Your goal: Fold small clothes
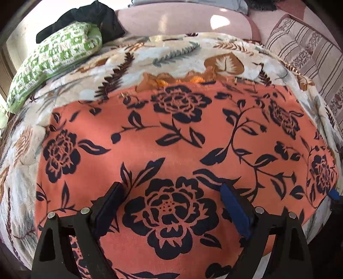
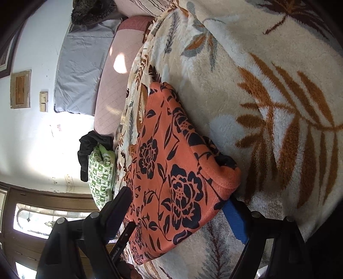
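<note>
An orange garment with dark floral print (image 1: pixel 171 133) lies spread on a cream leaf-patterned blanket (image 1: pixel 175 53). My left gripper (image 1: pixel 172 188) is open just above the garment's near part, holding nothing. In the right wrist view the same garment (image 2: pixel 171 167) lies on the blanket (image 2: pixel 268 107). My right gripper (image 2: pixel 178 199) is open, with its jaws on either side of the garment's corner. Its blue finger (image 2: pixel 234 221) lies under the rolled edge. The right gripper's blue tip also shows in the left wrist view (image 1: pixel 334 194) at the garment's right edge.
A green-and-white pillow (image 1: pixel 53 58) with a black cloth (image 1: pixel 85 19) behind it lies at the far left. A striped cushion (image 1: pixel 306 58) sits far right. A pink mattress (image 2: pixel 111 90), grey pillow (image 2: pixel 79 70) and white wall (image 2: pixel 32 139) lie beyond the blanket.
</note>
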{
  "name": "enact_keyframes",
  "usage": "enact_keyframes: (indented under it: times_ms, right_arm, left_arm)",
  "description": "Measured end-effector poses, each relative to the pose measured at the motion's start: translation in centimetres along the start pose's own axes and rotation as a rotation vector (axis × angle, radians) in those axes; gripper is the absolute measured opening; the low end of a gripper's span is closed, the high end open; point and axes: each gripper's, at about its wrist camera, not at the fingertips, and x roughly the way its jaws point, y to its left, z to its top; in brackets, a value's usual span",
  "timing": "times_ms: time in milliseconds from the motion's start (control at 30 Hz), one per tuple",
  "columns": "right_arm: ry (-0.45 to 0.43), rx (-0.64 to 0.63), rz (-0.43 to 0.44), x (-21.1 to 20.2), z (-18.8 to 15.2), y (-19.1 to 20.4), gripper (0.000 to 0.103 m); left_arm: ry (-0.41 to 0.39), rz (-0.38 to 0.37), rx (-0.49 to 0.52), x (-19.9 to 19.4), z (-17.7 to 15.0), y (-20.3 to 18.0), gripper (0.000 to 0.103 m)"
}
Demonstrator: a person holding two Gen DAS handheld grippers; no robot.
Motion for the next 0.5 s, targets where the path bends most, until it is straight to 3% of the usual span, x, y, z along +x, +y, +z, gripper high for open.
enact_keyframes:
  times_ms: [167, 300, 367, 400, 433, 500]
  right_arm:
    - [-0.023, -0.005, -0.033, -1.3, 0.5, 0.0, 0.085]
    - [0.038, 0.068, 0.033, 0.3, 1.0, -0.8, 0.085]
    - [0.043, 0.017, 0.011, 1.0, 0.8, 0.3, 0.062]
    - [0.028, -0.049, -0.026, 1.0, 0.7, 1.6, 0.024]
    - [-0.002, -0.121, -0.069, 0.6, 0.5, 2.9, 0.013]
    - [-0.041, -0.274, -0.146, 0.1, -0.2, 5.6, 0.011]
  left_arm:
    - [-0.024, -0.036, -0.050, -0.8, 0.1, 0.8, 0.092]
    - [-0.049, 0.003, -0.012, 0.2, -0.6, 0.2, 0.097]
    - [-0.053, -0.003, -0.014, 0.2, -0.5, 0.3, 0.097]
    - [-0.051, -0.009, -0.013, 0.2, -0.5, 0.5, 0.097]
    - [-0.053, -0.011, -0.010, 0.2, -0.5, 0.5, 0.097]
    - [-0.058, -0.009, -0.004, 0.3, -0.5, 0.5, 0.098]
